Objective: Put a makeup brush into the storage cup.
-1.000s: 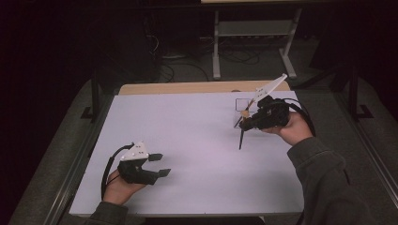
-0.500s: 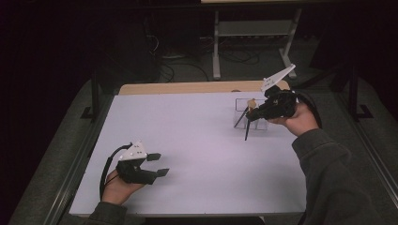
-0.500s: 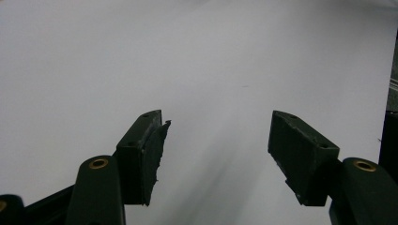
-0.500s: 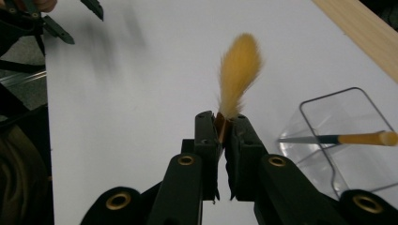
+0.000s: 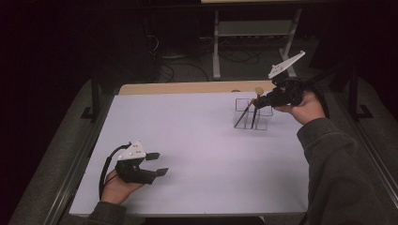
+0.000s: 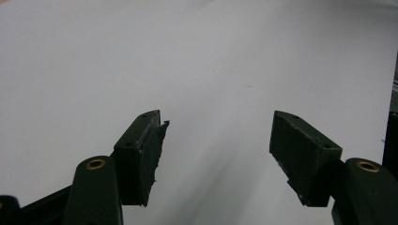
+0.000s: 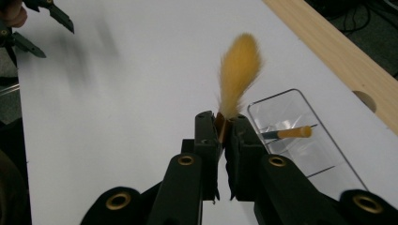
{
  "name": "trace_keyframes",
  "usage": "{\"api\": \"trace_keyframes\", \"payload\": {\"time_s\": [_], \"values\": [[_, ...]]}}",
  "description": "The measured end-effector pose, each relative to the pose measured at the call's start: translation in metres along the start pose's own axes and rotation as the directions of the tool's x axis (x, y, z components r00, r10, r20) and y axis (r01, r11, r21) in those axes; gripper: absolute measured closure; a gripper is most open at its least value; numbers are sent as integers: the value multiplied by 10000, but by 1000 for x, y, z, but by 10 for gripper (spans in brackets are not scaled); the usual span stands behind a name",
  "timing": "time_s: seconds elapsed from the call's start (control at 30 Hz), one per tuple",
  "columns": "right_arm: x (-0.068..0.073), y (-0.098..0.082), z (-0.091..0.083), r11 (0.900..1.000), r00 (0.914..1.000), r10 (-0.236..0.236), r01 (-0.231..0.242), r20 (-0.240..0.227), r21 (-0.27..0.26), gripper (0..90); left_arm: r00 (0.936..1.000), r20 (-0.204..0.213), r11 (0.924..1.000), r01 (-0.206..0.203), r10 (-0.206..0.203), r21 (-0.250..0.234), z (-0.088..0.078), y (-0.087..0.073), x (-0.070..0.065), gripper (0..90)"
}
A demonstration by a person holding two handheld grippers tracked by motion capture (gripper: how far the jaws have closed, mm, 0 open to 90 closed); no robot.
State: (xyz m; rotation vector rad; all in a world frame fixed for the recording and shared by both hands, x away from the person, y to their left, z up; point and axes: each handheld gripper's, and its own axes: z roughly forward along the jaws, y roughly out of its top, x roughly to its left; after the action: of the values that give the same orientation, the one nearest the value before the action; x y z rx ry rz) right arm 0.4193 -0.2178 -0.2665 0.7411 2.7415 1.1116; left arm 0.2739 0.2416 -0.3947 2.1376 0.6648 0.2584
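Broadly, a white table top took up the middle of the high view, with a strip of pale wood along its far edge and dark floor around it. A grey sleeve came in at the lower right of that view and ran up to the hand carrying the right gripper at the upper right, its grey three-cornered plate tilted above it. At the lower left the left gripper sat low over the white surface in the person's other hand, well apart from everything else on the table. A clear plastic tray with compartments lay on the white surface at the upper right, just below the wood strip. The right gripper's jaws were pressed together on a brush, gripping it just under its orange-yellow tuft, which stood up blurred above the jaw tips in the right gripper view; in the high view the dark handle slanted down from the jaws toward the tray, beside a second thin dark stick. Whether either tip touched the tray I could not tell. In the right gripper view a smaller brush with an orange band lay inside the tray. The left gripper's jaws stood apart with only bare white surface between them in the left gripper view, pads clear.
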Motion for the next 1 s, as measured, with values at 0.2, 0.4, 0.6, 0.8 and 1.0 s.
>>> {"api": "trace_keyframes", "payload": {"time_s": [0.2, 0.4, 0.6, 0.8, 1.0], "values": [[-8, 5, -4, 9999, 9998, 137, -137, 169, -52, 828, 10000, -2, 10000, -44, 44, 58, -2, -1, 1, 340], [-14, 11, -9, 9993, 9986, 375, -374, 377, -17, 828, 10000, -60, 10000, -16, 16, -6, -2, -1, 1, 334], [-24, 17, -11, 9992, 9977, 400, -401, 555, 3, 828, 10000, -93, 10000, 20, -20, -73, -4, -2, 2, 332], [-31, 22, -13, 9983, 9956, 585, -584, 735, -34, 828, 9999, -126, 10000, -13, 13, -39, -5, -2, 3, 329], [-40, 23, -13, 9969, 9924, 785, -790, 948, 21, 828, 9999, -138, 10000, -48, 48, -49, -6, -2, 3, 327]]}}
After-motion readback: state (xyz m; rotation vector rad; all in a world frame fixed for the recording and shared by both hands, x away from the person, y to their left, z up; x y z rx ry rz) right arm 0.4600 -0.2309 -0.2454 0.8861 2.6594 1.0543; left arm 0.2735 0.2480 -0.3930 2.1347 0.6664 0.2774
